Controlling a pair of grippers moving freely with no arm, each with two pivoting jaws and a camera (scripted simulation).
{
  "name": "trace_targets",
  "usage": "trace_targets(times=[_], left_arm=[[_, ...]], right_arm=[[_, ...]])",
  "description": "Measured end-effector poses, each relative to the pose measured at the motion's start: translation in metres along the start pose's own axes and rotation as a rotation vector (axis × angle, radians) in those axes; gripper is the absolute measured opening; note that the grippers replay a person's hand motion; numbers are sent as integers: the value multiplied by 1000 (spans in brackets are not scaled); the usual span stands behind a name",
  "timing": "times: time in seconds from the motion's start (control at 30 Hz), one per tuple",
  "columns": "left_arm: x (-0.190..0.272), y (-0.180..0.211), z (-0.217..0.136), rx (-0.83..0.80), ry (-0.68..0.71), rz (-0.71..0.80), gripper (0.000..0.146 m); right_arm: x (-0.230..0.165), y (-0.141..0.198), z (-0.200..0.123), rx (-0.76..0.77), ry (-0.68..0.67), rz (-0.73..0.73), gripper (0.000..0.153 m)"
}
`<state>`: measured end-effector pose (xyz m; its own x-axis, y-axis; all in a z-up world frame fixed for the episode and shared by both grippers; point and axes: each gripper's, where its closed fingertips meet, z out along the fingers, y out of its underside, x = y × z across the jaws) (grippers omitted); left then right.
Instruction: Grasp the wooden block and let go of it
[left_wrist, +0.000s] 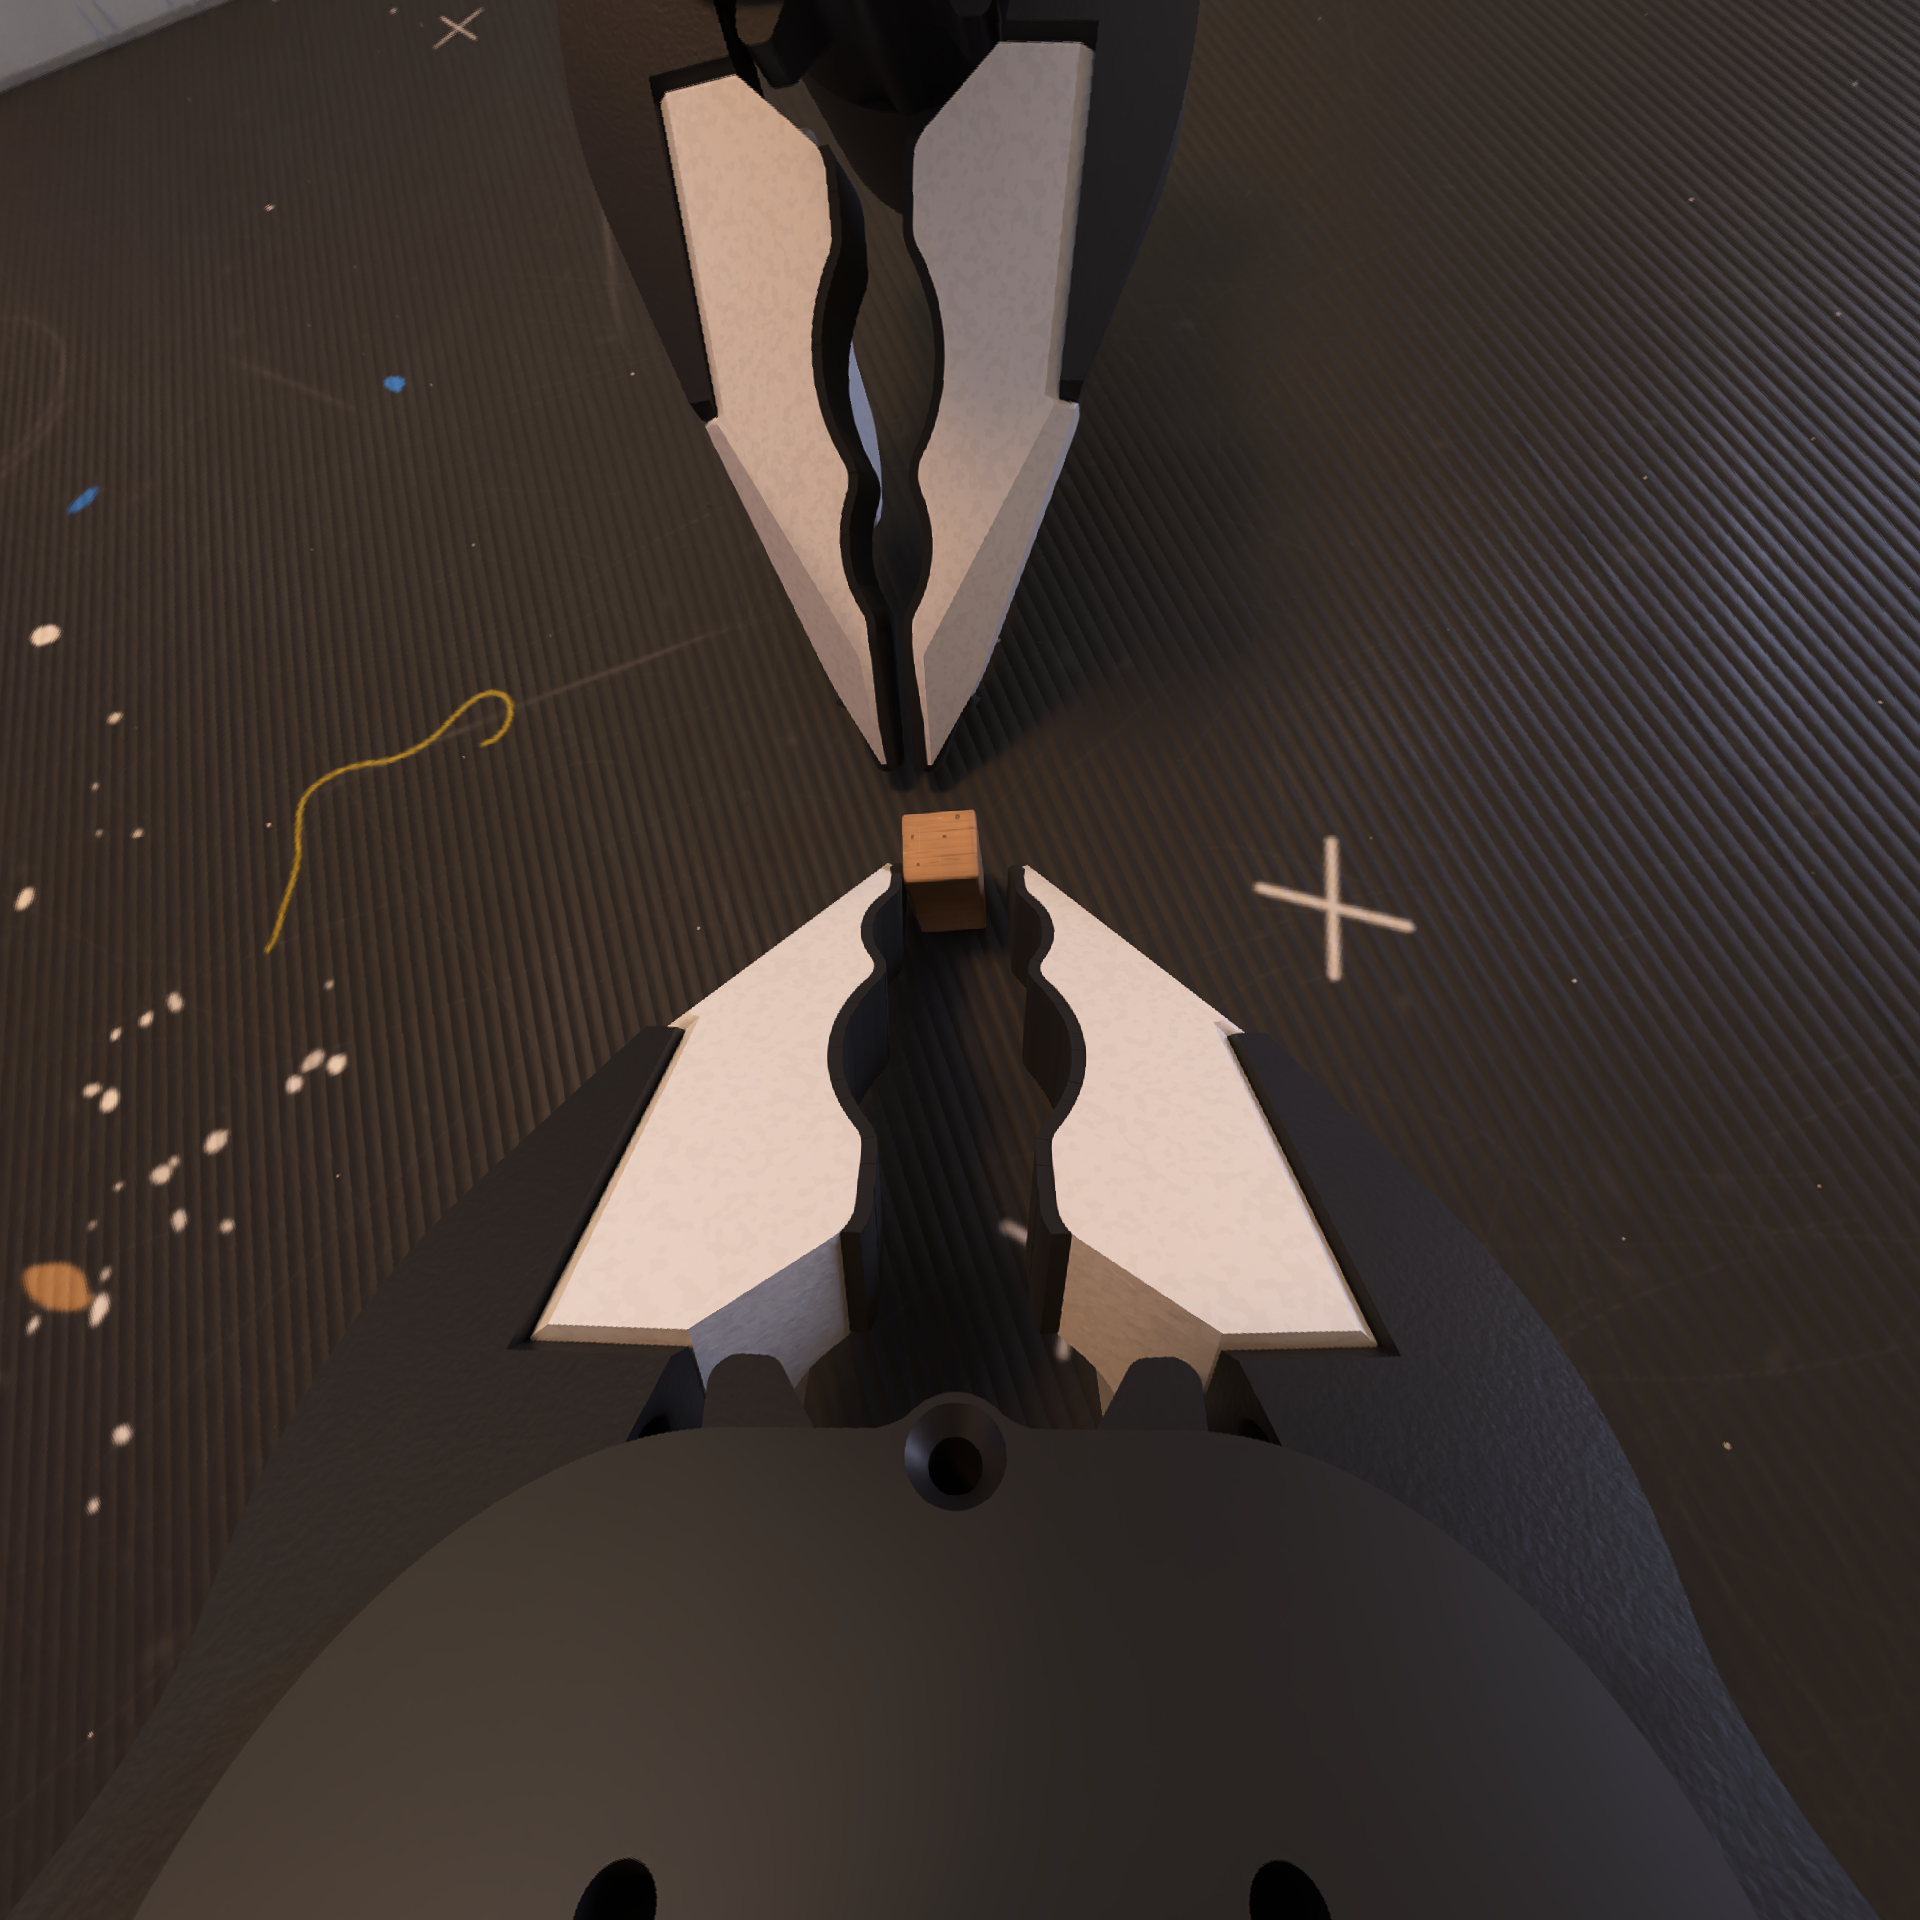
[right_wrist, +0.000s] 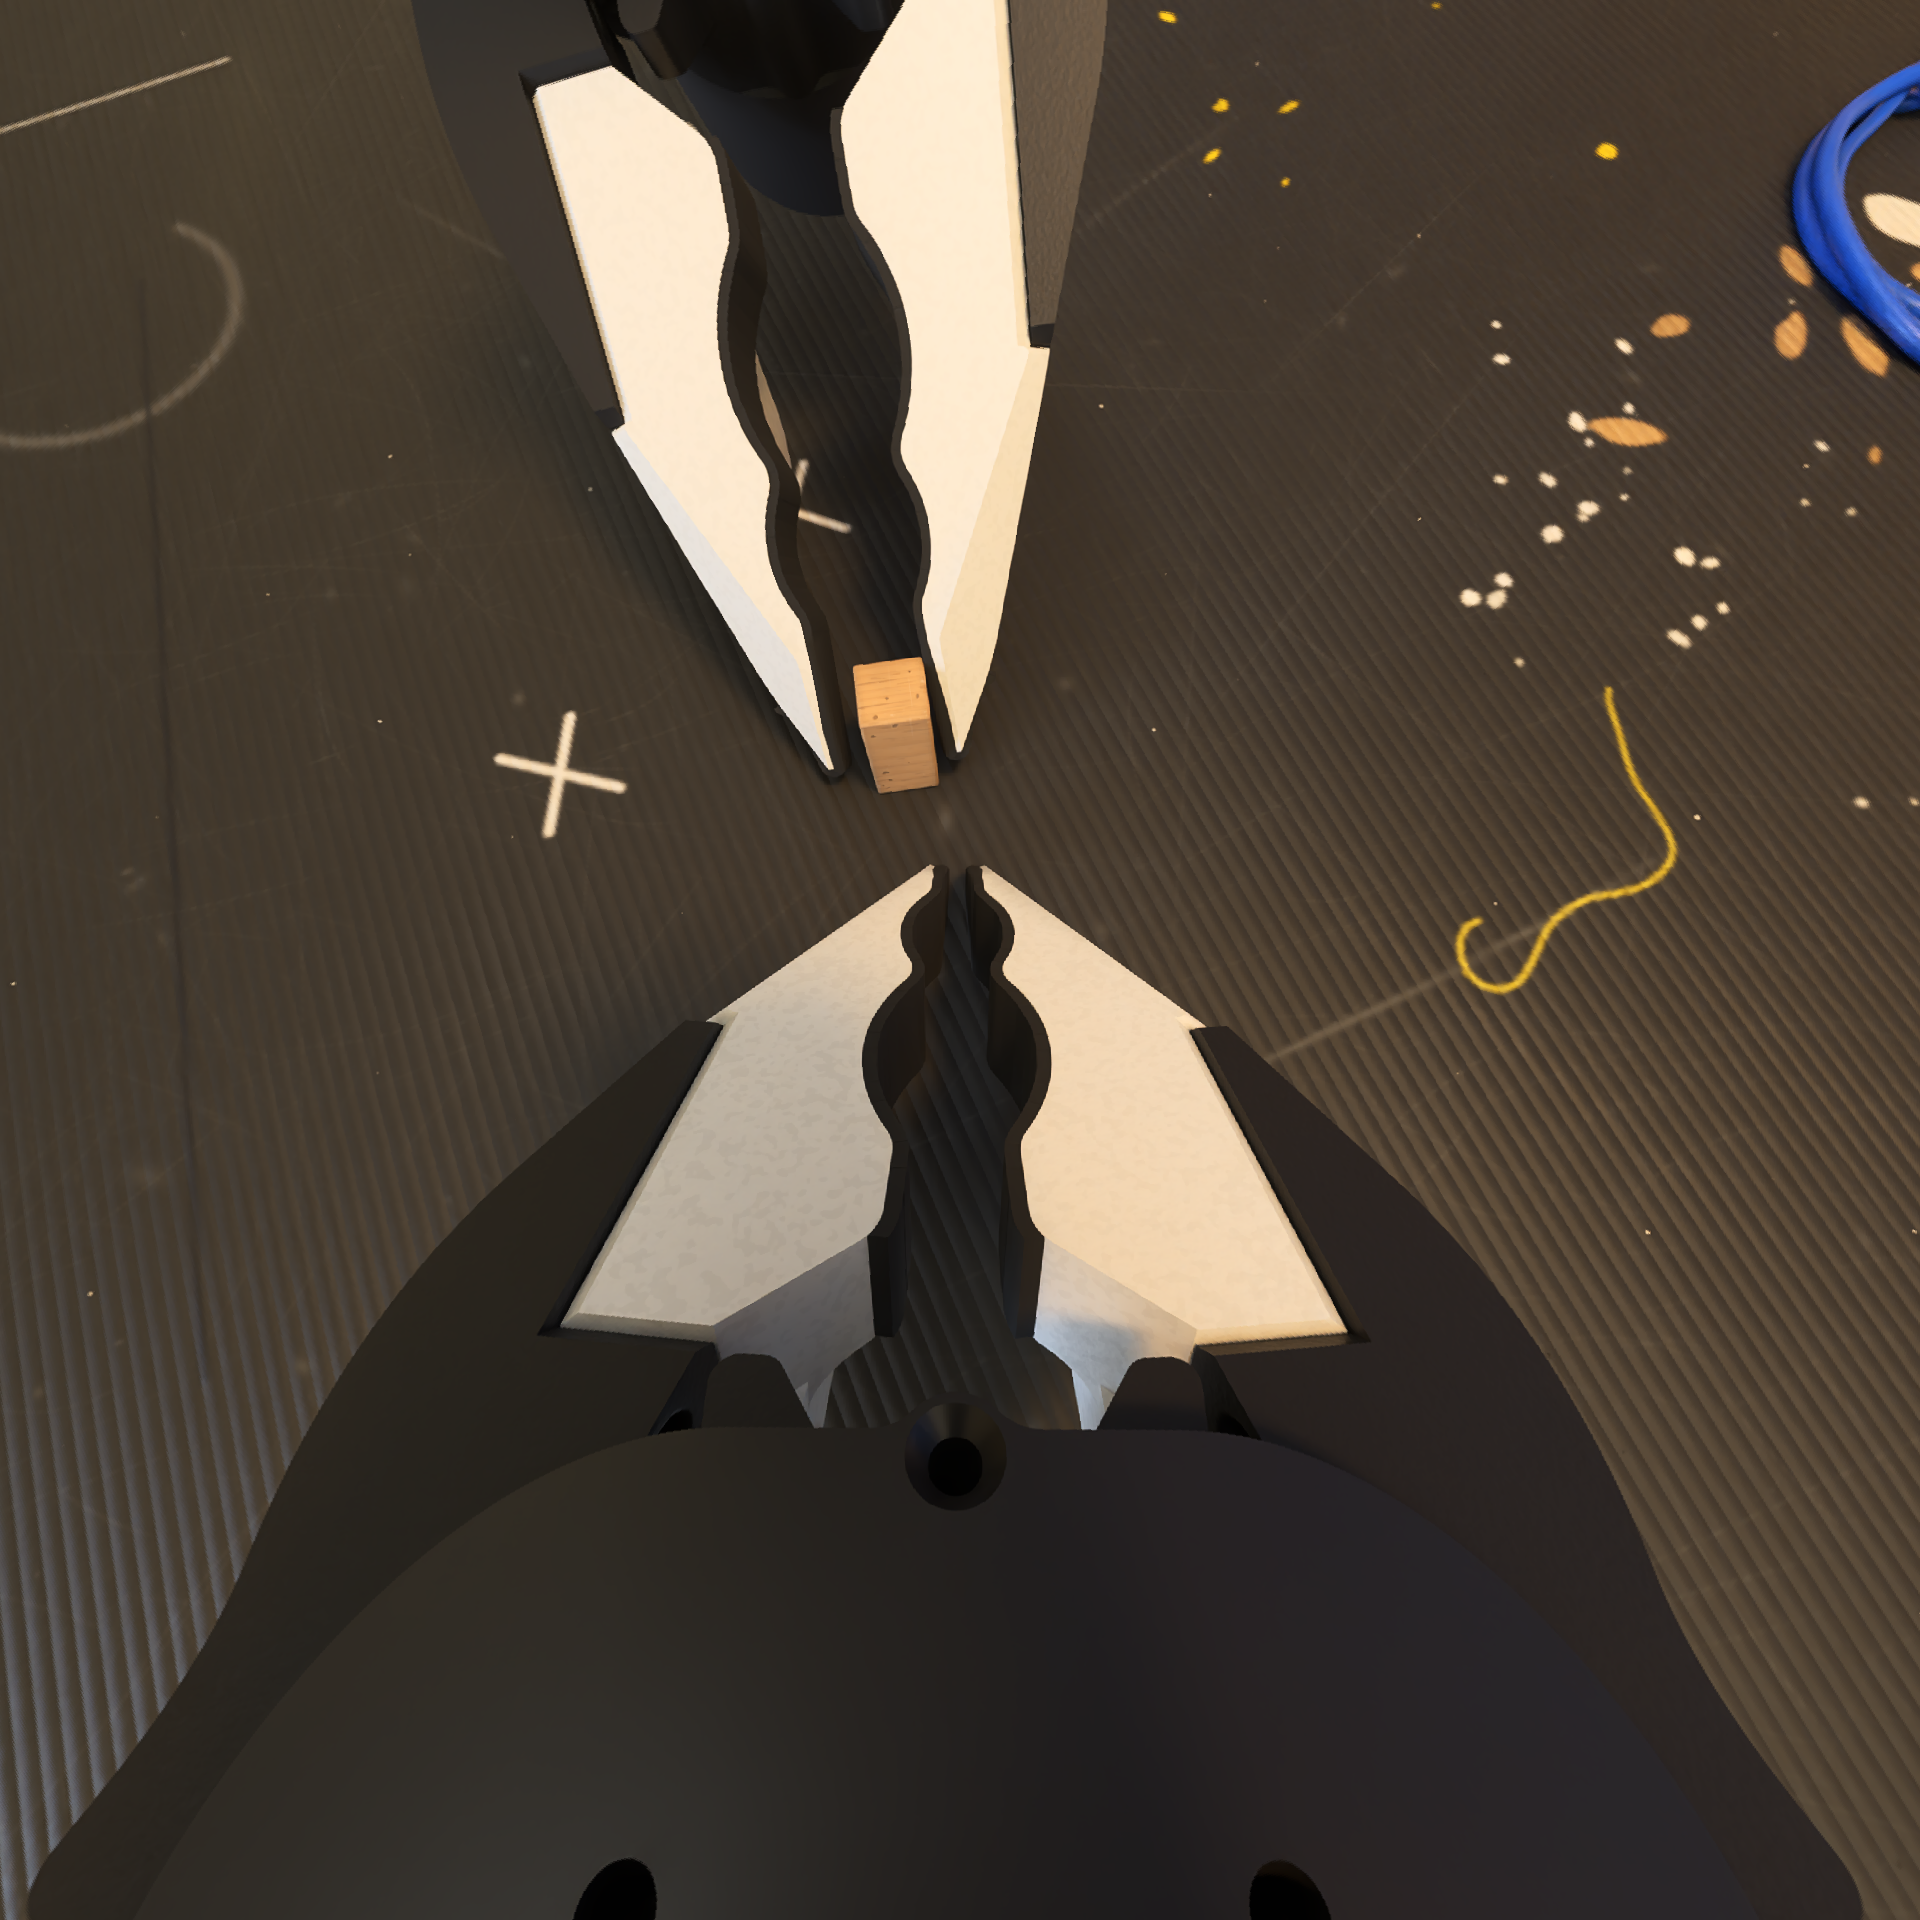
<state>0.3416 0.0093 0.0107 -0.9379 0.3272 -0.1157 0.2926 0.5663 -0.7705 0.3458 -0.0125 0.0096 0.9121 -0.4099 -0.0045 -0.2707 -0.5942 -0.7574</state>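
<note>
The small wooden block (left_wrist: 941, 868) stands on the dark ribbed mat (left_wrist: 1558, 623), between the fingertips of my left gripper (left_wrist: 957, 873). The left gripper's jaws are open; the block sits close to one finger, with a small gap at the other. In the right wrist view the block (right_wrist: 894, 725) stands between the left gripper's white fingertips (right_wrist: 894, 764). My right gripper (right_wrist: 957, 871) is shut and empty, its tips a short way from the block and pointing at it. It faces the left gripper tip to tip (left_wrist: 904, 767).
A chalk cross (left_wrist: 1333, 912) lies beside the block. A yellow thread (left_wrist: 384, 764) curls on the mat on the other side. White, orange and blue paint spots (left_wrist: 166, 1164) dot the mat. A blue cable coil (right_wrist: 1860, 239) lies at the far right edge.
</note>
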Motion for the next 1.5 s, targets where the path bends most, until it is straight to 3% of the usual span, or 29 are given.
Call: trace_targets(times=[0.93, 1.0, 1.07, 1.13, 1.3, 1.5], left_arm=[[-6, -6, 1, 34, -33, -51, 13], [-8, -6, 0, 36, -32, -72, 13], [-9, -6, 0, 37, -38, -81, 13], [-9, -6, 0, 37, -42, -76, 13], [-9, -6, 0, 35, -42, -77, 13], [-8, -6, 0, 35, -42, -75, 13]], right_arm=[[1, 0, -1, 2, 13, 4, 3], [3, -1, -3, 10, 19, 3, 10], [3, -4, -9, 56, 29, -5, 32], [7, -5, -19, 96, 86, -30, 39], [3, 6, -39, 128, 194, -27, 36], [-5, 16, -41, 84, 212, 8, 39]])
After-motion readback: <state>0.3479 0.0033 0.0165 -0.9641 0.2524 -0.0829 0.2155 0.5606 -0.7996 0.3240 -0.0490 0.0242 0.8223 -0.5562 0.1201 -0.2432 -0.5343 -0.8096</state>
